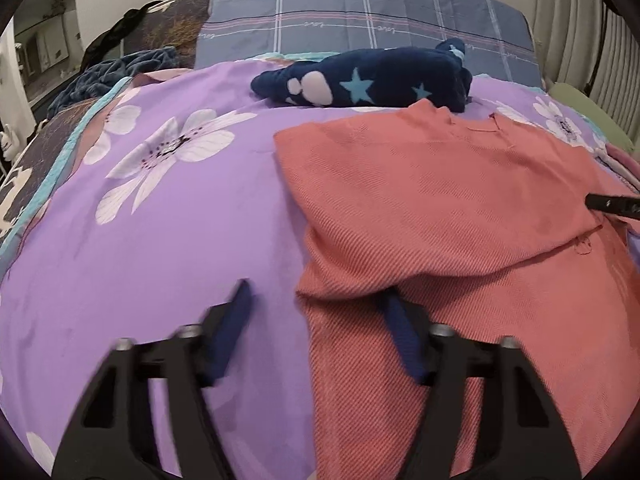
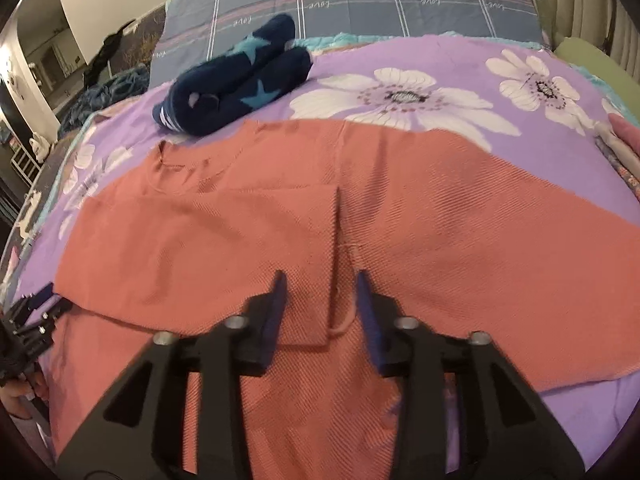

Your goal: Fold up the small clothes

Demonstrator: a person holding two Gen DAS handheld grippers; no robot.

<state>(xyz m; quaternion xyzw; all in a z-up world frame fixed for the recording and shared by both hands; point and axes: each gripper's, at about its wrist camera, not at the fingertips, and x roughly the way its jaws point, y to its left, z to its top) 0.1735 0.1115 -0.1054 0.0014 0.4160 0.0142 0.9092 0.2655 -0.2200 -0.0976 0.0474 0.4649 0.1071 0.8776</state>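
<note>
A coral shirt (image 2: 400,220) is spread on the purple floral bedspread (image 1: 160,220), one side folded over the middle. The left gripper (image 1: 316,292) is held open at the shirt's folded edge, one finger under it. The right gripper (image 2: 320,276) is held open over the fold. Navy starred socks (image 1: 372,80) lie beyond the collar.

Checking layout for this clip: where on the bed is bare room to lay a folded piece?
Free: purple floral sheet left of the coral shirt, before the navy star garment. Crowded: the shirt's own area, under both open tongs.
</note>
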